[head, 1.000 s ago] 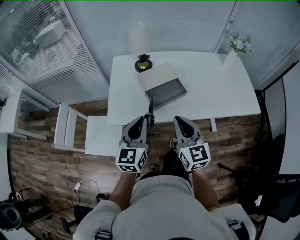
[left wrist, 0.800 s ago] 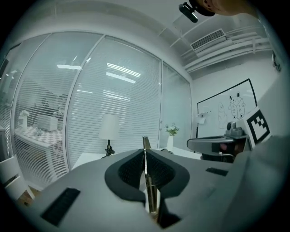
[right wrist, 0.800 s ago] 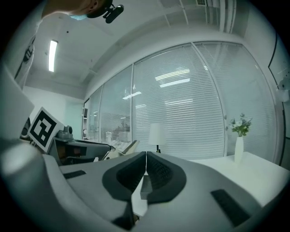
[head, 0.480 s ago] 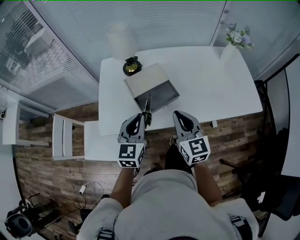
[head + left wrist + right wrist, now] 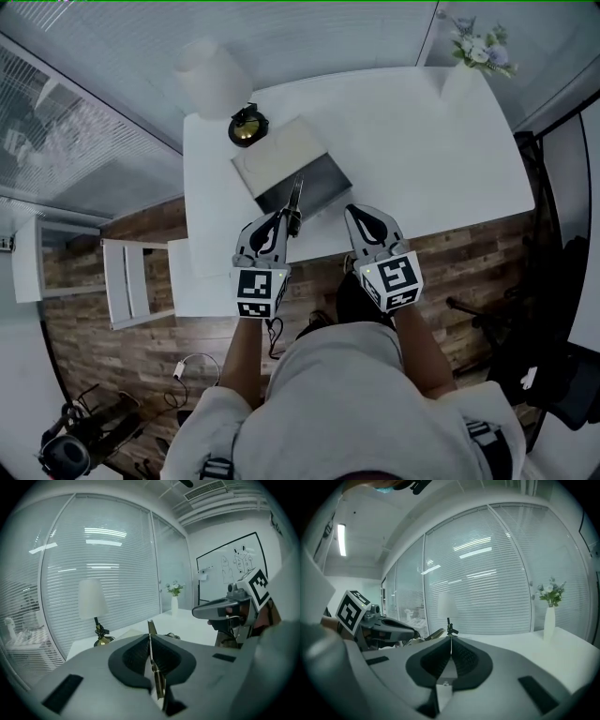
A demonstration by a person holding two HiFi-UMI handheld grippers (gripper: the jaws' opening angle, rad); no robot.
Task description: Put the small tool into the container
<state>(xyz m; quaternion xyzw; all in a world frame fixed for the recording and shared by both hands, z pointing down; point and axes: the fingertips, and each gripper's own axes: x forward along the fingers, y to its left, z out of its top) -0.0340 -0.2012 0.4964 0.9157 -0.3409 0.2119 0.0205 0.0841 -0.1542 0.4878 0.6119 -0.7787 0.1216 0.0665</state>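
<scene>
Wood floor shows below the white counter [image 5: 422,141], where the container [image 5: 272,159] sits beside a lamp [image 5: 247,127]. We hold both forearms forward, side by side. Our left gripper [image 5: 279,217] is clamped on the small tool [image 5: 294,202], whose tip reaches the container's near edge. Our right gripper [image 5: 361,214] is closed and empty.

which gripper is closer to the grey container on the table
Left. The left gripper is at the container's near edge, its small tool reaching over it; the right gripper hangs farther off to the container's right.

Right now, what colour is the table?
The table is white, clearest in the head view.
</scene>
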